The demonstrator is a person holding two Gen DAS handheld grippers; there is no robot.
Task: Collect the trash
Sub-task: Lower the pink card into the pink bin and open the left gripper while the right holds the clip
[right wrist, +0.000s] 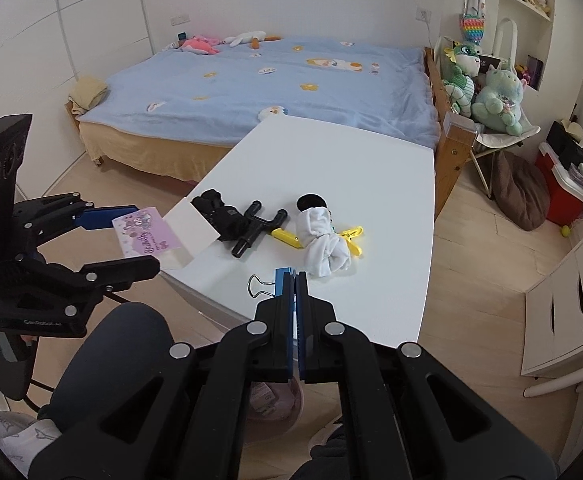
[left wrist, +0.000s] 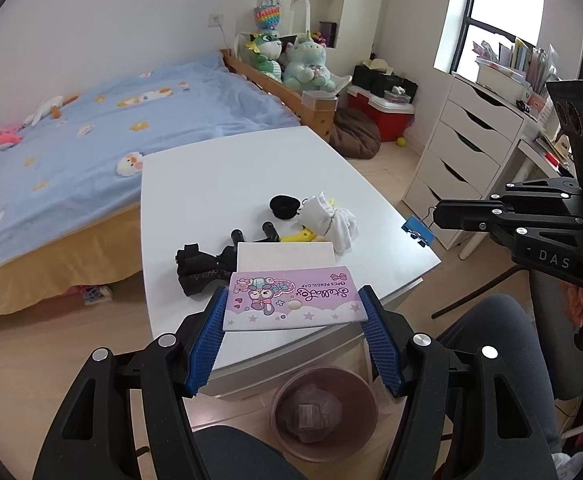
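Packaging is what both grippers carry: the left gripper [left wrist: 293, 312] is clamped across the short ends of a flat pink pencil-cap box [left wrist: 293, 300], held over the near table edge, with the pink waste bin [left wrist: 323, 412] on the floor just below. It looks light and thin, likely to buckle if squeezed harder, so gripping its edges suits it. The right gripper [right wrist: 295, 280], jaws together, pinches a blue binder clip [right wrist: 281, 280] by its stiff body. Farther out on the white table [right wrist: 371, 160] lie a white sock [right wrist: 323, 248], a yellow clip [right wrist: 353, 238] and black parts [right wrist: 251, 226].
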